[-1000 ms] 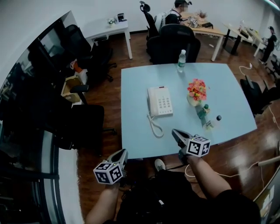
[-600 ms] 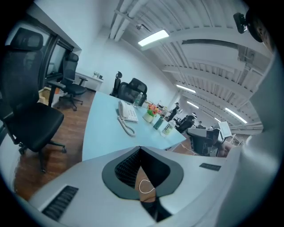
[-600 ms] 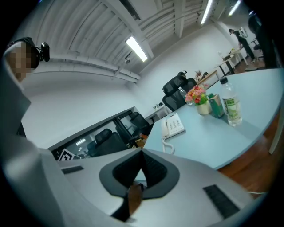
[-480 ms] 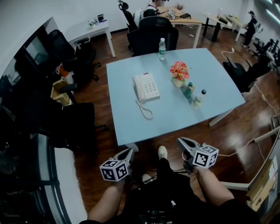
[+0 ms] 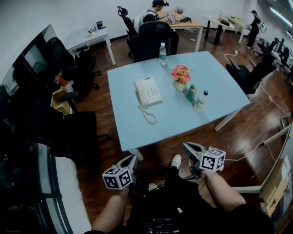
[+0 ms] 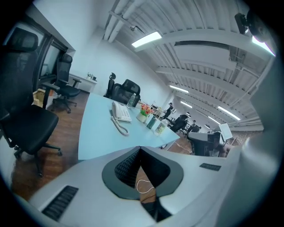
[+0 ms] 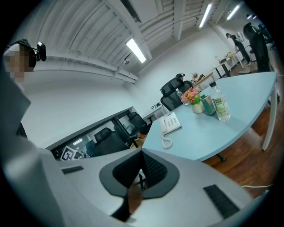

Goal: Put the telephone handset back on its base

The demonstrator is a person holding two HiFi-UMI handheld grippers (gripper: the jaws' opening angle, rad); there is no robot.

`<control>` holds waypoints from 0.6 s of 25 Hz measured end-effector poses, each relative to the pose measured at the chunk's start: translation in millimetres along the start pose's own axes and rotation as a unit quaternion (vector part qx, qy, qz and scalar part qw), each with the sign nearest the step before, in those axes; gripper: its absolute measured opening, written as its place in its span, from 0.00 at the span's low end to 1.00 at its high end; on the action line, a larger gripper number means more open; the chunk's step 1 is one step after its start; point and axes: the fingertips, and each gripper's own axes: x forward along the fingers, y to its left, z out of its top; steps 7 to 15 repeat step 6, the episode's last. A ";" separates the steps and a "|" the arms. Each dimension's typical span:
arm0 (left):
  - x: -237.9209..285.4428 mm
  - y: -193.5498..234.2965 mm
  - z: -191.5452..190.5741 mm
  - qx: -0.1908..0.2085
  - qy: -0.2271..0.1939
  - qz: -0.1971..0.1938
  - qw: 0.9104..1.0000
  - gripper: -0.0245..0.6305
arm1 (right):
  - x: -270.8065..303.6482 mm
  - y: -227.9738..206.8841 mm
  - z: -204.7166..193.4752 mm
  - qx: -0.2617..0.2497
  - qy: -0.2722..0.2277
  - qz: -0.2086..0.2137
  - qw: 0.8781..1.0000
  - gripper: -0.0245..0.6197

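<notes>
A white telephone lies on the light-blue table, and its handset rests along the left side of the base. The coiled cord trails toward the near edge. Both grippers hang well short of the table, over the wooden floor beside the person's legs. My left gripper is shut with nothing in it, and so is my right gripper. The telephone shows far off in the left gripper view beyond the touching jaw tips. The right gripper view also has the telephone past the closed jaws.
A vase of flowers and three bottles stand on the table. Black office chairs ring it. A person sits at a far desk. A white cable lies on the floor.
The view has drawn back from the table, which now sits higher and smaller in the head view. Both grippers stayed low and shut, now farther from the table's edge.
</notes>
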 end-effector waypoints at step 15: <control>-17.3 0.1 2.5 -0.016 -0.026 0.006 1.000 0.04 | -2.2 8.8 1.4 0.001 0.010 -0.002 1.000 0.05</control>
